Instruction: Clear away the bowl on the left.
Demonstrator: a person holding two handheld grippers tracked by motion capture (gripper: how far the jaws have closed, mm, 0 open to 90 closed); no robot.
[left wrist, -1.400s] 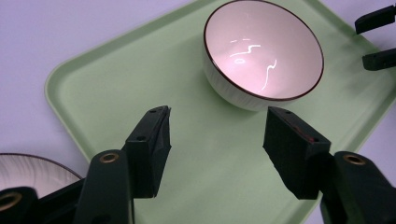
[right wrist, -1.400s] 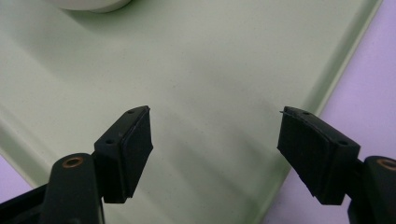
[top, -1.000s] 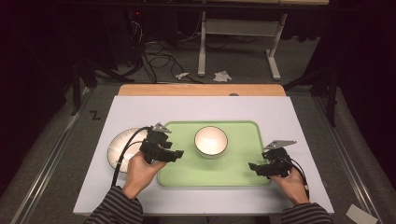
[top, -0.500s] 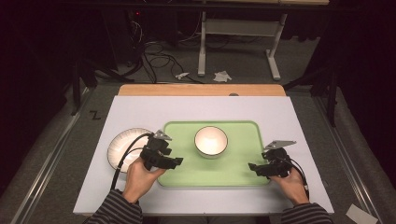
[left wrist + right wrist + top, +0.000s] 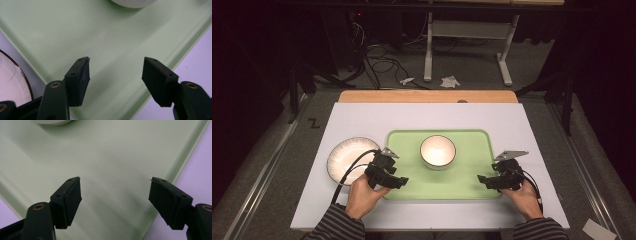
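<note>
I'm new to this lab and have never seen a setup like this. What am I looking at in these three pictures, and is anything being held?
A person sits at a table and holds a hand tool with two black jaws in each hand: the left gripper and the right gripper. The high view looks down from above. The other two pictures come from small cameras riding on each gripper, looking along its jaws. On the table lies a green tray with a white bowl in it, and a plate beside the tray's left edge. Both grippers are over the tray's near corners with jaws wide open; neither holds anything.
</note>
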